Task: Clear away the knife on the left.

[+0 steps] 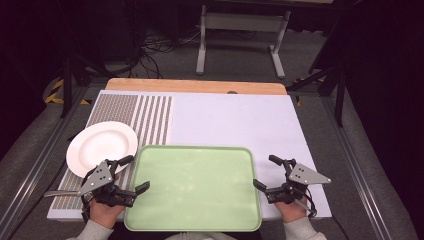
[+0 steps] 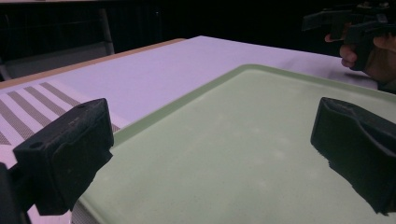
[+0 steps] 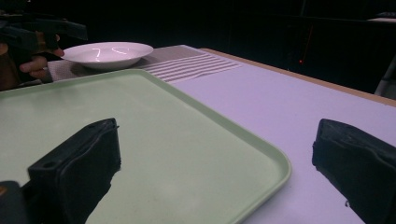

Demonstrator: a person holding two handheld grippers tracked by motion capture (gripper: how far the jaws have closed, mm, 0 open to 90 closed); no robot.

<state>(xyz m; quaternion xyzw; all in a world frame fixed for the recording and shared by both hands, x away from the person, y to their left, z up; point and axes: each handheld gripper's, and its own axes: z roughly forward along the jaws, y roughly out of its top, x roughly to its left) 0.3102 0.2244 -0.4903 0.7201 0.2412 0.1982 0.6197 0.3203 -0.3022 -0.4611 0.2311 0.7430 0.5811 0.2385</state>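
A pale green tray lies at the front middle of the white table top, with nothing on it. My left gripper stands open at the tray's left rim, one jaw over the tray and the other outside it. My right gripper is open at the tray's right rim, jaws wide apart and nothing between them. A white plate rests on the striped mat just beyond the left gripper; the same plate appears far off in the right gripper view.
A striped mat covers the left part of the white board. A metal utensil lies on the mat near the front left corner. A wooden strip runs along the far edge, with a table frame behind it.
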